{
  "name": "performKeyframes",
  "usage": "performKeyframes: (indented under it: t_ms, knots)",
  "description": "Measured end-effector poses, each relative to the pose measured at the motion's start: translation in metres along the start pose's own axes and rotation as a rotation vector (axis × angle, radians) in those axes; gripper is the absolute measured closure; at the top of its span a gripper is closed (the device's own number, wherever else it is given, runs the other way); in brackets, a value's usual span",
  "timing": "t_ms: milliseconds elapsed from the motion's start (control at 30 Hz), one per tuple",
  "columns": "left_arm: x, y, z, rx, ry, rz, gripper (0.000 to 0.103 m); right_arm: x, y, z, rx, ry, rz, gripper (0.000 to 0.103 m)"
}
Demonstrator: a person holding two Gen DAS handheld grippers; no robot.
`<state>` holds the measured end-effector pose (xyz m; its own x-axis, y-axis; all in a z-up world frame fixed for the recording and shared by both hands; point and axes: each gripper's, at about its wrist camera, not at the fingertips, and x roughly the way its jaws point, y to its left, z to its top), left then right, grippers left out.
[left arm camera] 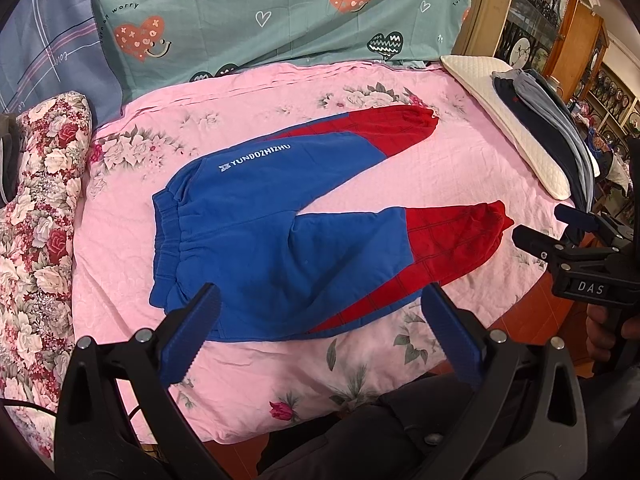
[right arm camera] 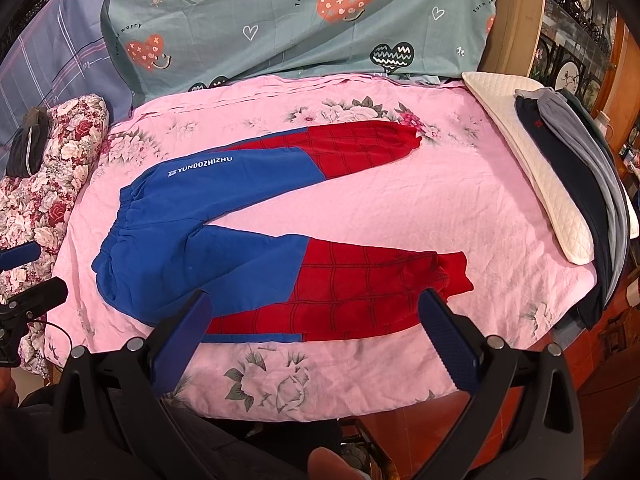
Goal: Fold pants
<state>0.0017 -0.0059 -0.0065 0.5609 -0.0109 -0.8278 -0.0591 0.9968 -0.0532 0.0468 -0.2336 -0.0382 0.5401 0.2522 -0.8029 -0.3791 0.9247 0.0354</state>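
Observation:
Blue pants with red lower legs (left arm camera: 272, 224) (right arm camera: 224, 256) lie flat and spread on a pink floral sheet (left arm camera: 440, 176) (right arm camera: 460, 208), waistband to the left, both legs apart and pointing right. My left gripper (left arm camera: 320, 332) hovers open above the near edge of the blue seat part, holding nothing. My right gripper (right arm camera: 316, 332) is open over the near red leg, also holding nothing. In the left wrist view the right gripper (left arm camera: 540, 228) shows at the right, close to the cuff of the near leg. The left gripper's tips (right arm camera: 28, 272) appear at the left edge of the right wrist view.
A white quilted pillow (left arm camera: 516, 124) (right arm camera: 532, 152) with folded dark and grey clothes (left arm camera: 552, 128) (right arm camera: 580, 168) sits at the right. A floral red quilt (left arm camera: 40, 208) (right arm camera: 48, 184) lies left; a teal heart-print cover (left arm camera: 280, 12) (right arm camera: 300, 20) is behind. Wooden shelves (left arm camera: 576, 40) stand far right.

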Motion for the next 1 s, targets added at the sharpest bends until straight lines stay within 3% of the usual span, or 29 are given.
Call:
performKeyframes:
  t_ms: [567,833,1000]
  knots:
    - [0.028,0.025,0.011,-0.036,0.059,-0.011,0.002,0.025,0.009,0.017,-0.002,0.050,0.000,0.001]
    - [0.058,0.115,0.031,-0.080,0.107,0.092,0.002,0.067,0.041,0.053,-0.128,-0.005,0.119,0.001]
    - [0.100,0.194,0.059,-0.097,0.155,0.045,0.006,0.125,0.062,0.107,-0.280,0.077,0.302,0.001]
